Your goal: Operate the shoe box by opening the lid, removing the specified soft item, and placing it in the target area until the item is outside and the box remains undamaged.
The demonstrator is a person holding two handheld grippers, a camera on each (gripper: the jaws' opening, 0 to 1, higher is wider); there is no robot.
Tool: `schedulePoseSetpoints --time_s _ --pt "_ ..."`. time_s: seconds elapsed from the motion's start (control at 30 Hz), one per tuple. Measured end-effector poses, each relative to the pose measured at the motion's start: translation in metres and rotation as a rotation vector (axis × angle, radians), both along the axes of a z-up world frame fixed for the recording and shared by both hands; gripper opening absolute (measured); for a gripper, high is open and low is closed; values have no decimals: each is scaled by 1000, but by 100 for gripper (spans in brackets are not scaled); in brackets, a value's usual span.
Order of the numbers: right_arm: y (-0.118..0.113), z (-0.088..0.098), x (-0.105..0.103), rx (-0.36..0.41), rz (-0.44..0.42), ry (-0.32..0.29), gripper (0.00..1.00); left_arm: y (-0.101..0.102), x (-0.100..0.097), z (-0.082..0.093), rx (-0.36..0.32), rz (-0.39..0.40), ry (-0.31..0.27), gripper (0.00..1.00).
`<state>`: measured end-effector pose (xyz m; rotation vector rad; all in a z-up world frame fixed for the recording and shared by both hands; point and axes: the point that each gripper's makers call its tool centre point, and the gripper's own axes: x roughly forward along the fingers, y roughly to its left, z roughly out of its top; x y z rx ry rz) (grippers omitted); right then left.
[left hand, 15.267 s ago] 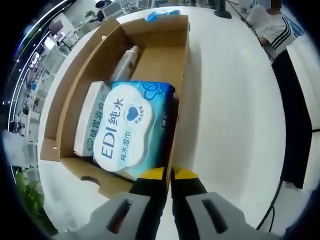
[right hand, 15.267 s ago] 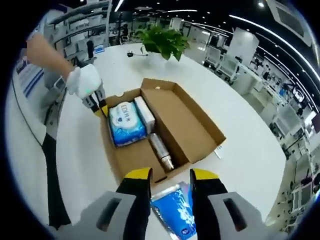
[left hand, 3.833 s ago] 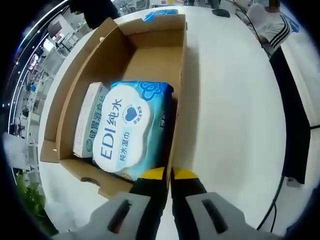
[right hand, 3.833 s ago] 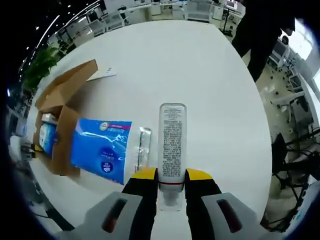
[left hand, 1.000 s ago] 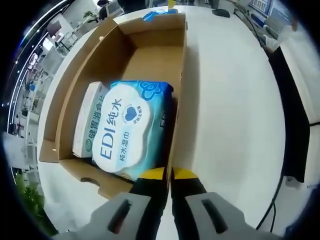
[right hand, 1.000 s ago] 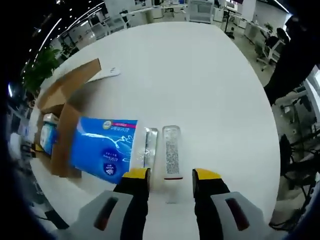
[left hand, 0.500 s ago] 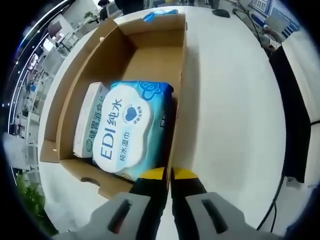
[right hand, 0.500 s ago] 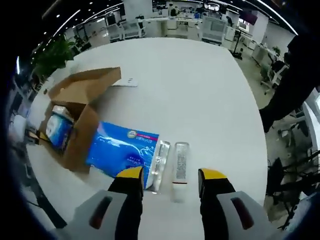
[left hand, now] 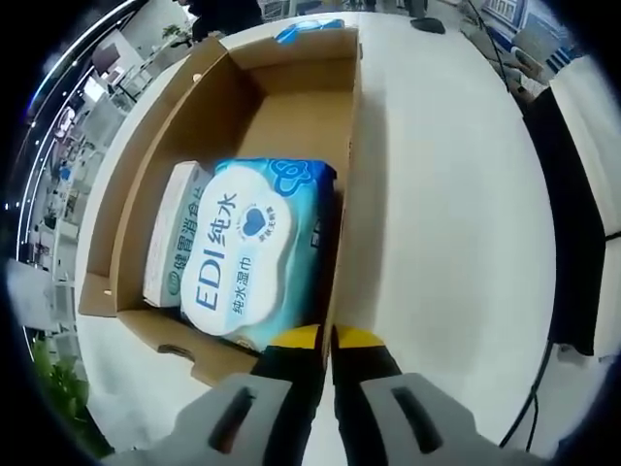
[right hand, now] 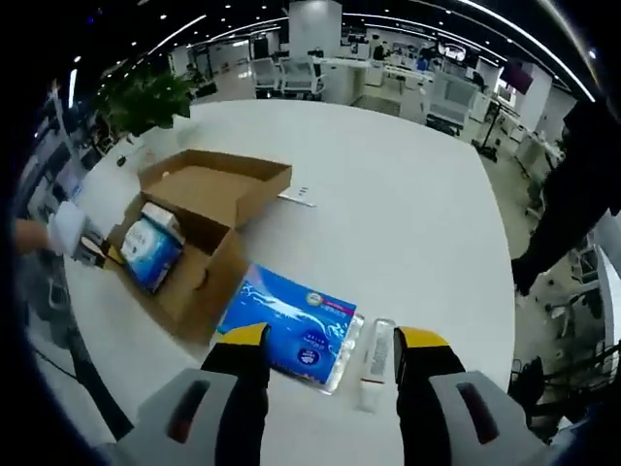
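Note:
The open cardboard shoe box (left hand: 291, 116) holds a blue EDI wet-wipes pack (left hand: 247, 252) and a white carton (left hand: 175, 233) side by side at its near end. My left gripper (left hand: 330, 340) is shut on the box's right wall by the near corner. In the right gripper view the box (right hand: 209, 277) lies at the left with its lid (right hand: 218, 184) folded back, and the wipes pack (right hand: 150, 250) sits inside it. My left gripper (right hand: 94, 252) shows at the box's end. My right gripper (right hand: 335, 340) hangs open above a blue soft pack (right hand: 291, 335) and a clear tube (right hand: 374, 361) on the table.
The white table (right hand: 388, 223) stretches wide to the right of the box. A small white slip (right hand: 299, 197) lies beyond the lid. A plant (right hand: 146, 97) stands at the far edge. A person in dark clothes (right hand: 572, 194) stands off the table's right side.
My right gripper has drawn back and up from the tube, so its view now takes in the whole box. The left gripper and the box have not moved.

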<state>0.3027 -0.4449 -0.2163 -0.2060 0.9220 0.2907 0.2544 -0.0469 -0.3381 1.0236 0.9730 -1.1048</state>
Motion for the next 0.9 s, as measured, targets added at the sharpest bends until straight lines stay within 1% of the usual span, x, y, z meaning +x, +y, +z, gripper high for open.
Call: schedulePoseSetpoints --time_s 0.07,0.1,0.2,0.23,0.3,0.43,0.6,0.9 --pt "5 2 2 -11 25 1 51 0 0 0 0 -1 0 2" --pt "2 -2 6 -13 37 -1 51 0 0 0 0 -1 -1 2" --pt "13 4 8 -7 52 -11 51 0 -1 0 0 0 -1 2" --pt "9 1 11 -4 57 -15 51 0 -1 0 0 3 0 2" --pt "16 4 13 4 64 -25 50 0 0 0 1 5 0 2" --pt "26 8 15 12 72 -29 50 0 0 0 0 1 -1 2" --pt "35 10 17 -4 96 -31 50 0 0 0 -2 -1 0 2" --pt "54 17 21 4 119 -45 50 0 0 0 -4 -6 -2 2"
